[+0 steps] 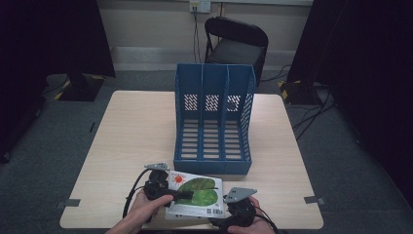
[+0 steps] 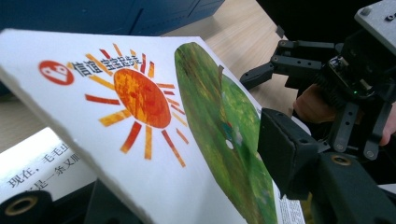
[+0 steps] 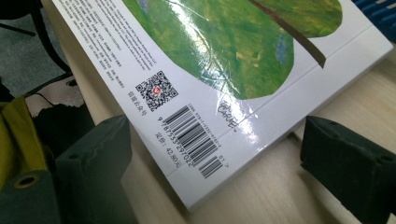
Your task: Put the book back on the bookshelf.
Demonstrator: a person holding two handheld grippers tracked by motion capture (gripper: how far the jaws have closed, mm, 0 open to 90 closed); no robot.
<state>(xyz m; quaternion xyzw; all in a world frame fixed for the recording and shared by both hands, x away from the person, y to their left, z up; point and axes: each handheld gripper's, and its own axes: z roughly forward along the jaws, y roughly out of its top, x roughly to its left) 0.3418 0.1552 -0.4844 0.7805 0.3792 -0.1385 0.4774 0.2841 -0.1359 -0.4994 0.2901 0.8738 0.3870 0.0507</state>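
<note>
A white book [image 1: 197, 195] with an orange sun and a green leaf on its cover lies by the table's front edge, in front of a blue three-slot file rack [image 1: 214, 122]. My left gripper [image 1: 181, 194] is shut on the book's left side. In the left gripper view the book [image 2: 140, 116] tilts up between the jaws, and a page with printed text [image 2: 37, 168] shows beneath it. My right gripper [image 1: 226, 204] stands open at the book's right corner. The barcode corner of the book [image 3: 224, 70] lies between its fingers [image 3: 88, 163], untouched.
The rack's slots are bare and face me. The wooden table [image 1: 136, 131] has free room left and right of the rack. A black folding chair [image 1: 236, 44] stands beyond the far edge, with dark curtains on both sides.
</note>
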